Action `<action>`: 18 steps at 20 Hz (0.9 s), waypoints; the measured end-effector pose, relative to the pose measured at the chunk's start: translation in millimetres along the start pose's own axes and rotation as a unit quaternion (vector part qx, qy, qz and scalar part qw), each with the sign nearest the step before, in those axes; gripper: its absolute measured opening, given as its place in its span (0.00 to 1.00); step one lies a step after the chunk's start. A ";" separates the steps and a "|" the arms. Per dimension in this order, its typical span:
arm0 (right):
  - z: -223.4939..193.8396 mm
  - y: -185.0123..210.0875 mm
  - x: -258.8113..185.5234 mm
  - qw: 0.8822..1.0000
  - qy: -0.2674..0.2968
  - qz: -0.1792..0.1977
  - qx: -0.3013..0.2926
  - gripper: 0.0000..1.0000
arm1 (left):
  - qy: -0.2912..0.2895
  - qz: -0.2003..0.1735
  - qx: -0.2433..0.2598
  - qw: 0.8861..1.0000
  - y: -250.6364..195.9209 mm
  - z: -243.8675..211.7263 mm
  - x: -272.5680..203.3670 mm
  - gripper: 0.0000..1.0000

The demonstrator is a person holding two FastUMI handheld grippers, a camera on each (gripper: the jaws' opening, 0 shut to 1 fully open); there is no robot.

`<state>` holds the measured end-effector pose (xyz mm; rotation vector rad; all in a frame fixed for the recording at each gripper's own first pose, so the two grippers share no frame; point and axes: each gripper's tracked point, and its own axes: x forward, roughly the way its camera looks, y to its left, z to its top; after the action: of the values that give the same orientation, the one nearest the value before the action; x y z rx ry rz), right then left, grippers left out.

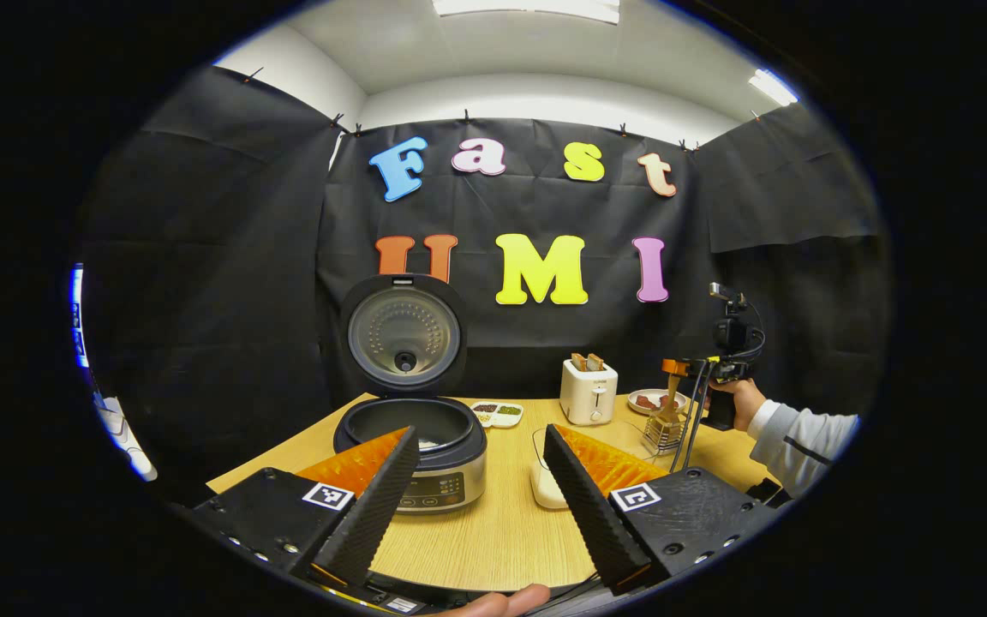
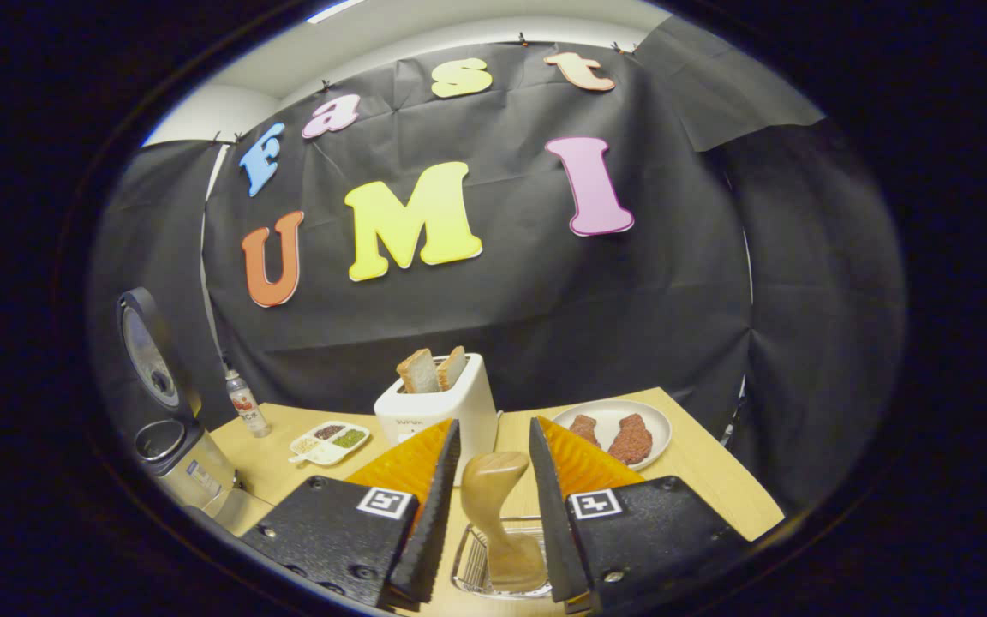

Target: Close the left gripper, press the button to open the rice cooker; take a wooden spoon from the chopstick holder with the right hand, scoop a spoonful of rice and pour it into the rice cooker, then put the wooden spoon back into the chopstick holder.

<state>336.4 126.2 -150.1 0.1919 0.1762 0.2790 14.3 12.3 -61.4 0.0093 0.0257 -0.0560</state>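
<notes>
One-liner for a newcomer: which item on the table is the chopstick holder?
Start at the white toaster with bread in its slots, near the middle of the wooden table. Just in front stands a small wire-mesh basket, the chopstick holder. Unlike the plates nearby, it holds an upright wooden spoon.

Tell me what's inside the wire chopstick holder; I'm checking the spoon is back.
The light wooden spoon stands in the wire chopstick holder, between the right tool fingers. Its lower end is hidden by the holder.
</notes>
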 end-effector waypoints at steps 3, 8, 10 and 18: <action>12.1 -4.7 -17.7 1.000 -0.019 -0.010 0.014 0.64 | 0.006 -0.001 -0.011 1.000 0.6 8.1 16.1 0.94; 6.6 -23.1 -46.1 0.998 0.021 -0.057 0.016 0.96 | -0.005 0.014 -0.006 1.000 7.8 25.2 41.5 0.94; 13.4 -15.9 -65.6 0.998 0.022 -0.053 0.020 0.95 | -0.002 0.013 -0.005 1.000 7.0 27.2 50.8 0.94; 60.4 10.8 -162.1 0.997 -0.029 -0.063 -0.022 0.95 | -0.008 0.019 -0.001 1.000 18.8 63.9 81.8 0.94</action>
<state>192.3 79.7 -65.8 0.1443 0.1240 0.1518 98.6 25.9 0.5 0.0073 0.0090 -0.0190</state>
